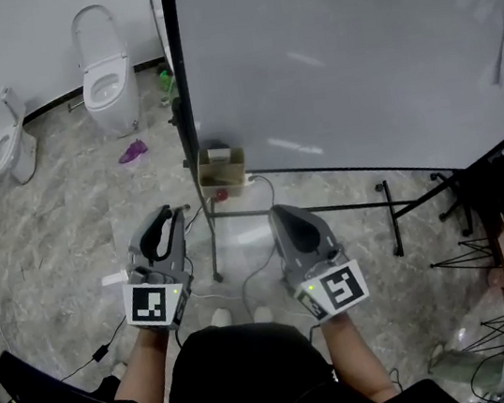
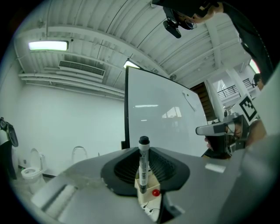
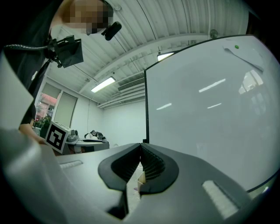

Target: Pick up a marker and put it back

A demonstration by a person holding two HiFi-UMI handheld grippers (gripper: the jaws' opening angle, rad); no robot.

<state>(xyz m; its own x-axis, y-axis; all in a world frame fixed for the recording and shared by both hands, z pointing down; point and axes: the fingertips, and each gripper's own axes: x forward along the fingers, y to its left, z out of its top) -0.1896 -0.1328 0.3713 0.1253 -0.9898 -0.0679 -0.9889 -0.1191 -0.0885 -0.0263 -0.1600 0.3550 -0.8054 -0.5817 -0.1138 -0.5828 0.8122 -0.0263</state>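
We pinch the marker (image 2: 143,166) upright in our left gripper (image 1: 169,215).
White barrel, black cap on top; our right gripper (image 3: 140,146) is clenched tight.

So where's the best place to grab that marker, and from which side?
Mid-barrel, from the side, level, as the left gripper grips it now: the marker stands upright and thin, so jaws squeeze across its round body, leaving the cap free.

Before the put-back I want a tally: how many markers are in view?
1. The marker stands upright, gripped in the left gripper's jaws. More may be hidden in the small box beyond it.
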